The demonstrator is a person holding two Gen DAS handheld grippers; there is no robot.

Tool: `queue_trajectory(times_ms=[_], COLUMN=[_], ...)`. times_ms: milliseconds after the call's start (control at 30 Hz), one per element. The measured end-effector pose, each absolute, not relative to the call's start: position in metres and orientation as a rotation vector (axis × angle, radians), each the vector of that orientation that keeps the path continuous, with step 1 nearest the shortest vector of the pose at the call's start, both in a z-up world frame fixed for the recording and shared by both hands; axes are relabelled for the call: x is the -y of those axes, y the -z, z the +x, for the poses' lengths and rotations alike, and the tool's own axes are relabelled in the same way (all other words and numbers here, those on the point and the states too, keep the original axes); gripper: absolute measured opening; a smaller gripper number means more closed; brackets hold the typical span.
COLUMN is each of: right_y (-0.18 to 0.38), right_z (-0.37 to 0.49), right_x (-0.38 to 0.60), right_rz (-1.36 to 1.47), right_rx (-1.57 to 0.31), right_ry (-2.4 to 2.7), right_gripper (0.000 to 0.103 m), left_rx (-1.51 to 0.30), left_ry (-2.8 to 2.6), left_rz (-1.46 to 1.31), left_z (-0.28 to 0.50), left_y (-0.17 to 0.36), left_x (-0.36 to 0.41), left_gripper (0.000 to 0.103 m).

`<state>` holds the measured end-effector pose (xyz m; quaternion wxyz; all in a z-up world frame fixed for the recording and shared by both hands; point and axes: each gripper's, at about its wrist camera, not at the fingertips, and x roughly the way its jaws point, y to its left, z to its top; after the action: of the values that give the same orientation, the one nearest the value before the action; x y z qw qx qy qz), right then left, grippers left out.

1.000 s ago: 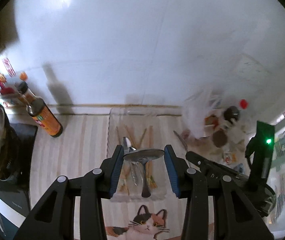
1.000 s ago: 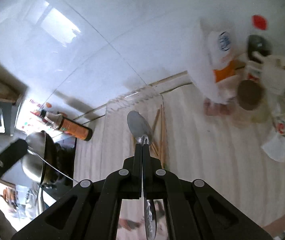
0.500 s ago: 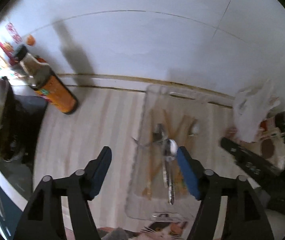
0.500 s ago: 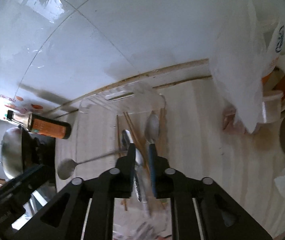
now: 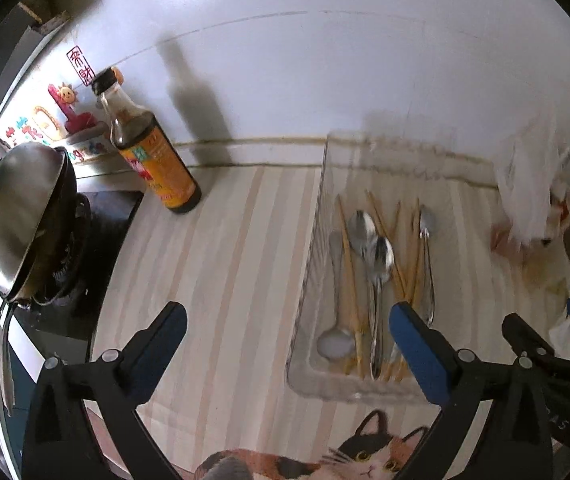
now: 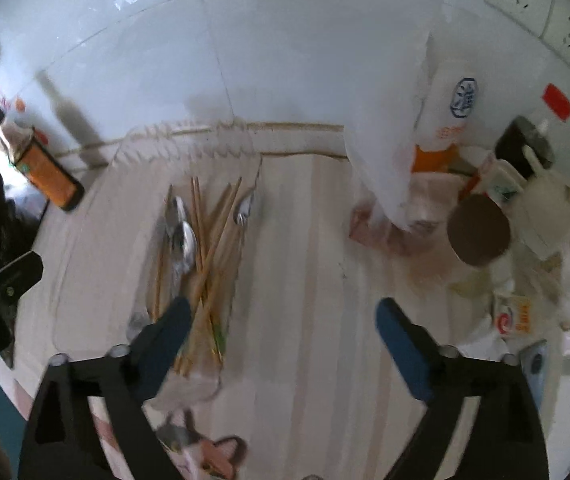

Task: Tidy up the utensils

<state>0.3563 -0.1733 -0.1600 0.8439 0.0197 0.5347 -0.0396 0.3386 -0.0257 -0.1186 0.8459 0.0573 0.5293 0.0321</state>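
- While both tools hover over the table (image 5: 225,280), neither grips anything: the left tool (image 5: 285,336) has its blue pads spread wide, and the right tool (image 6: 281,328) is just as wide open.
- Right below them there's a cat picture (image 5: 369,452) on the striped mat.
- Just past the left tool's right pad sits the clear tray (image 5: 305,360), holding all the utensils: metal spoons (image 5: 379,260) lying lengthwise, mixed in with wooden chopsticks (image 5: 349,264).
- One spoon (image 5: 335,344) lies flipped, bowl toward the near end.
- Further left, a wok (image 5: 17,208) sits on the stove.
- Near the wall stands a soy sauce bottle (image 5: 149,160), upright.
- Off right there's a white plastic bag (image 6: 385,128) and cluttered packets, kinda blurry.
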Motion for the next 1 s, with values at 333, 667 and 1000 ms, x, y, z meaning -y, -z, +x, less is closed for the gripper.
queue_trajectory(times_ms=[333, 667, 1000], right_y=[0.135, 0.068, -0.001], right_z=[0.304, 0.217, 0.113], right_x=[0.161, 0.140, 0.113], right_rz=[0.007, 0.000, 0.006], right_rx=[-1.068, -0.910, -0.761], right_ry=[0.168, 0.261, 0.307], right_gripper=[0.102, 0.102, 0.103], left_rx=[-1.085, -0.931, -0.829], left_ry=[-0.006, 0.043, 0.112], left_rz=[0.096, 0.115, 0.101], left_z=[0.293, 0.218, 0.135], left_y=[0.099, 0.034, -0.023], left_x=[0.014, -0.009, -0.027], left_gripper=[0.103, 0.103, 0.103])
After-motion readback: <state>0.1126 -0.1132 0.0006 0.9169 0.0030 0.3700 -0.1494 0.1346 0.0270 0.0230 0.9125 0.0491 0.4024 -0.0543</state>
